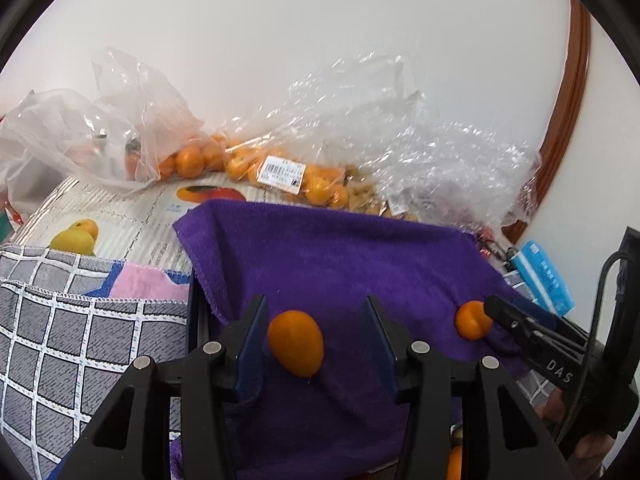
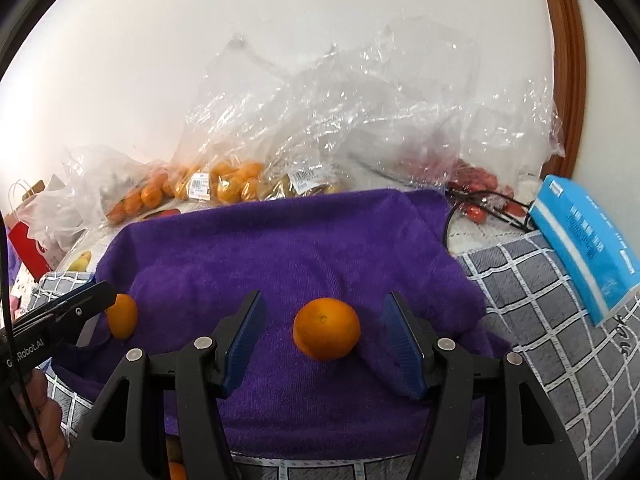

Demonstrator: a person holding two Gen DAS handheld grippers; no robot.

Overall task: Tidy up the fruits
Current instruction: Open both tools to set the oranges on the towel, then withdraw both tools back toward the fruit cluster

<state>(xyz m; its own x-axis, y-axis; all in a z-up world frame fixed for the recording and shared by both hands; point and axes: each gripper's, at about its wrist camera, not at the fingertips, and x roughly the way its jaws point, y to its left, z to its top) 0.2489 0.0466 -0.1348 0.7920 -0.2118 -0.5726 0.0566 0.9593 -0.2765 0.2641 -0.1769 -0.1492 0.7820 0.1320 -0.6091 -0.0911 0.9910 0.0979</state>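
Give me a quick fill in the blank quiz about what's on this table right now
1. Two oranges rest on a ____ towel.
2. The round orange sits between the right gripper's blue ____.
3. The box beside the towel is ____.
4. The bagged oranges lie ____ the towel.

Missing words: purple; fingers; blue; behind

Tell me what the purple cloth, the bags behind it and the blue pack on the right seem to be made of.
Purple cloth: looks like soft terry or microfibre, matte, with a fuzzy pile and a stitched hem.
Bags: thin clear plastic film, glossy, crinkled, with fruit showing through.
Blue pack: probably a soft plastic wrapper with printed text, slightly shiny; what is inside cannot be told.
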